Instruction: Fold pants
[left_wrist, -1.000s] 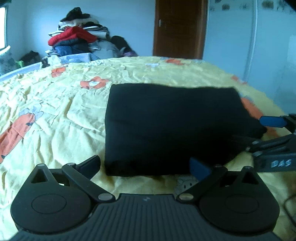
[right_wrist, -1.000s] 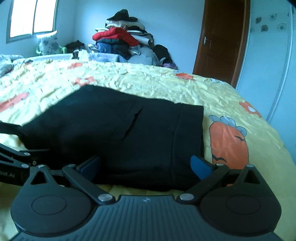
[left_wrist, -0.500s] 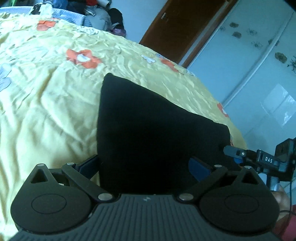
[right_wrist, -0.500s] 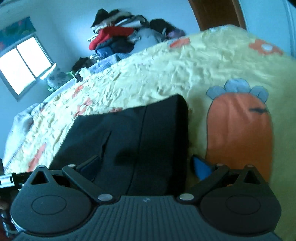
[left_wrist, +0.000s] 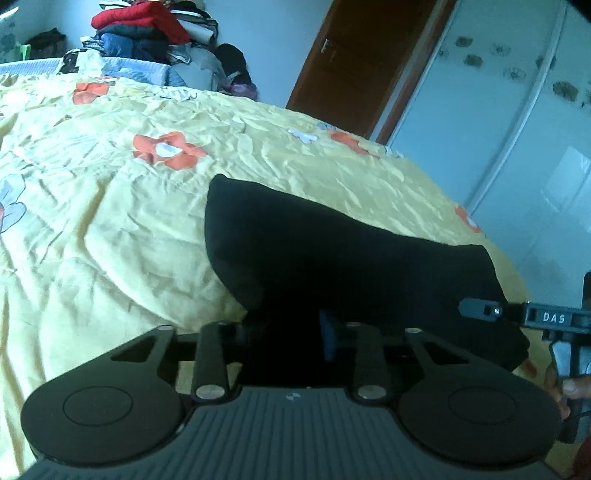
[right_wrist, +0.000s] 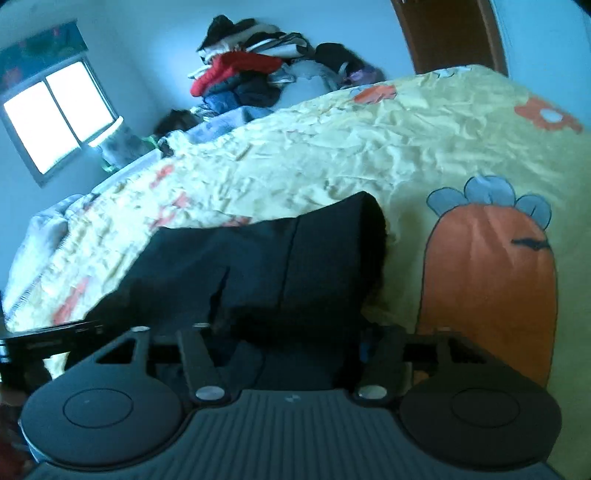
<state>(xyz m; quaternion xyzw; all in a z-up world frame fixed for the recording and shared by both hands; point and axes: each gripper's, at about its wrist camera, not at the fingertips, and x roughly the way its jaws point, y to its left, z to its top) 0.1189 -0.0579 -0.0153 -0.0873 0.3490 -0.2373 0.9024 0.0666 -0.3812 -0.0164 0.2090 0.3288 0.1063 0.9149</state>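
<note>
right gripper (right_wrist: 291, 343) clamps folded black pants (right_wrist: 280, 269) on yellow bedspread (right_wrist: 369, 155).

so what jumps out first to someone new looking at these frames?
The black pants, folded into a dark slab mid-bed with both grippers closed on their near edge. Next, the yellow bedsheet with its big orange carrot print right of the pants. Then the clothes pile against the far wall.
</note>
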